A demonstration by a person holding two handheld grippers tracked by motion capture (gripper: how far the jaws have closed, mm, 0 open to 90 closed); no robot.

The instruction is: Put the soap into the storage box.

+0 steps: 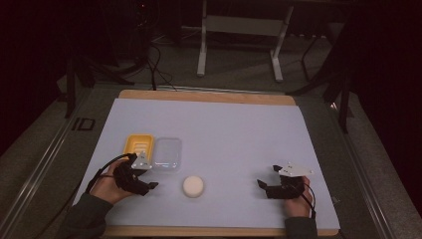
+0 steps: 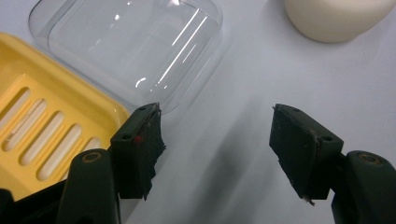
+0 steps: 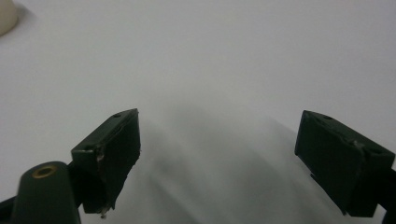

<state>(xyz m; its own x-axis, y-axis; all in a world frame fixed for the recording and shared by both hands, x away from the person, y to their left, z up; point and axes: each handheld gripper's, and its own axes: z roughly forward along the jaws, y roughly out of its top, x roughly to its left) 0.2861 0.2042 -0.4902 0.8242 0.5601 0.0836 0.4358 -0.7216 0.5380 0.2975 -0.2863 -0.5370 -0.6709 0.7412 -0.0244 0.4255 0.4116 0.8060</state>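
My left tool (image 2: 217, 140): jaws apart, nothing between. Right tool (image 3: 219, 158): same, wide, empty. Soap bar (image 1: 193, 185) on white surface (image 1: 239, 129) near left tool, below clear lid (image 1: 166, 153) and yellow dish (image 1: 138, 144). Probably firm, slick; grip across rounded sides.

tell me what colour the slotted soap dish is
Yellow; the soap dish shows best in the left gripper view.

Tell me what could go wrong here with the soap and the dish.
1. The left gripper has its fingers apart with nothing between them; closing now would likely grab only air.
2. The round soap bar looks smooth, so it could slip when pinched.
3. The clear lid touches the yellow soap dish; a nudge may shift both.
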